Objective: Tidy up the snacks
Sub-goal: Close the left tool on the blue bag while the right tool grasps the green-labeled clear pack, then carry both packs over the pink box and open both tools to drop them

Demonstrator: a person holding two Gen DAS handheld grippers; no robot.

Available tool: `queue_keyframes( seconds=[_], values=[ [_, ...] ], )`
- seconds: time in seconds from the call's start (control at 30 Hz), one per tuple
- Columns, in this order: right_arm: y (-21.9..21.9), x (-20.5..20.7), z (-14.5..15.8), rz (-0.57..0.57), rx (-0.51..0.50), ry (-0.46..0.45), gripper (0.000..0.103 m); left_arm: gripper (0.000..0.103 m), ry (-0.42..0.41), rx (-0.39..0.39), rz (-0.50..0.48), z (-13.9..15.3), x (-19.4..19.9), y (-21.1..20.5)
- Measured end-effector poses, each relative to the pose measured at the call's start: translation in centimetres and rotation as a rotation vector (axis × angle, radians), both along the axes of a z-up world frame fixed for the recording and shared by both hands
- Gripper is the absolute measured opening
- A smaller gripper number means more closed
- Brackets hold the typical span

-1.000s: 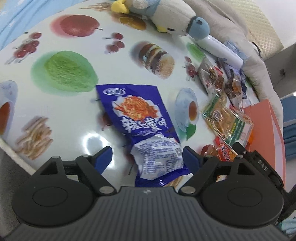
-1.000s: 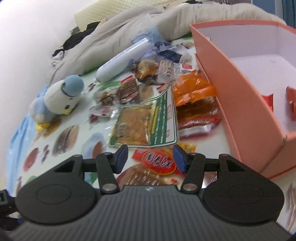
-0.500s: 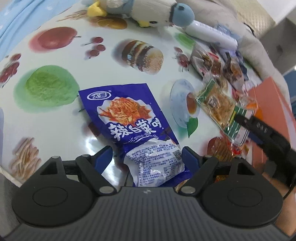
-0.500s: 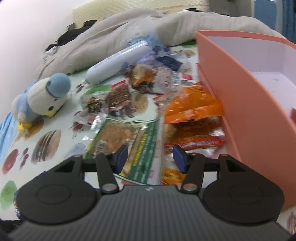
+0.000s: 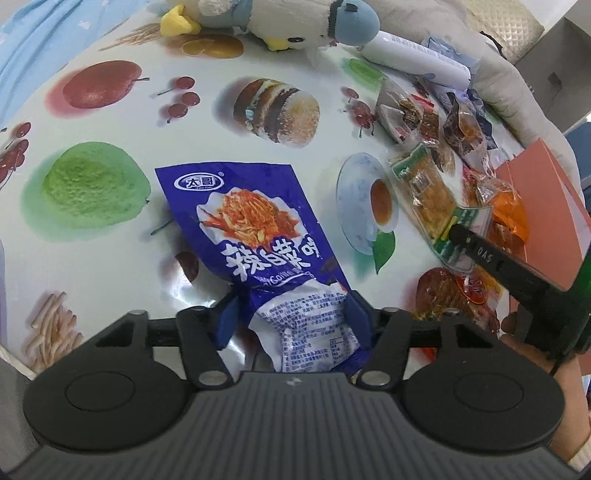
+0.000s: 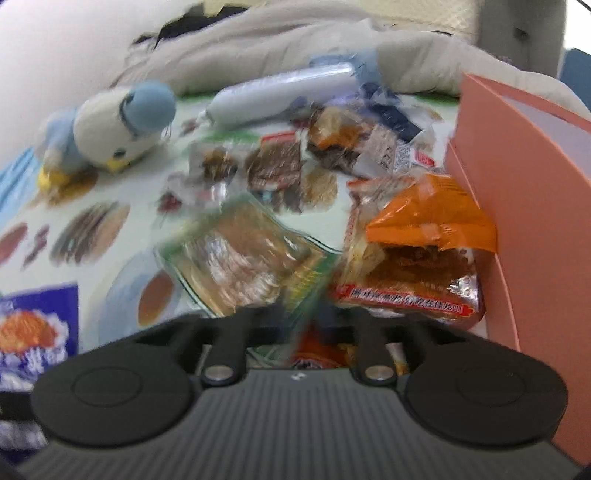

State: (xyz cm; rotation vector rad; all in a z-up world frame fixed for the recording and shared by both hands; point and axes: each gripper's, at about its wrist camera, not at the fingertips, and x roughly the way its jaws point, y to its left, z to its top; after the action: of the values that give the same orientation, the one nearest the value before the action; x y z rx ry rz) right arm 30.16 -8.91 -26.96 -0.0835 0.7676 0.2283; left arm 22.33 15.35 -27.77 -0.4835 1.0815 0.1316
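My left gripper (image 5: pixel 291 317) is shut on the folded near end of a blue snack packet (image 5: pixel 258 236) that lies on the printed tablecloth. My right gripper (image 6: pixel 295 325) is over the green-edged clear packet (image 6: pixel 243 258); the packet's corner sits between its fingers, but the view is blurred and the fingertips are hidden. In the left wrist view the right gripper (image 5: pixel 458 232) rests on that same packet (image 5: pixel 432 199). An orange packet (image 6: pixel 424 229) lies against the salmon box (image 6: pixel 535 184). Several small brown snack packets (image 6: pixel 273 166) lie behind.
A plush bird (image 5: pixel 280 18) and a white tube (image 5: pixel 413 59) lie at the far side. A grey blanket (image 6: pixel 295 55) bunches behind them. More red-orange packets (image 5: pixel 454 295) lie near the right gripper. The salmon box (image 5: pixel 546 192) stands at the right.
My left gripper has closed from wide open onto the blue packet's near end. My right gripper has moved forward and down onto the green-edged packet, its fingers drawing closer.
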Motion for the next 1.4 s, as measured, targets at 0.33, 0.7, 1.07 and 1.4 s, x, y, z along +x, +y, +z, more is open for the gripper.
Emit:
queue_keyframes(
  seconds=[0.33,0.7,1.07,1.4],
  values=[
    [-0.5,-2.5,4.6,0.064,0.089,-0.072,0.003,0.050,-0.019,0.020,-0.004,1.4,-0.4,-0.1],
    [-1.7,-7.6,10.2,0.103,0.181,-0.101,0.003,0.049,-0.085,0.051,-0.012,5.5,-2.6,-0.8],
    [-4.3,-12.7,13.3,0.091,0.218,-0.118,0.003,0.048,-0.168,0.054,-0.056,9.8,-6.0,-3.3],
    [-7.2,-16.0,14.4,0.062,0.220,-0.128,0.003,0.048,-0.190,0.042,-0.126,11.4,-8.0,-7.2]
  ],
)
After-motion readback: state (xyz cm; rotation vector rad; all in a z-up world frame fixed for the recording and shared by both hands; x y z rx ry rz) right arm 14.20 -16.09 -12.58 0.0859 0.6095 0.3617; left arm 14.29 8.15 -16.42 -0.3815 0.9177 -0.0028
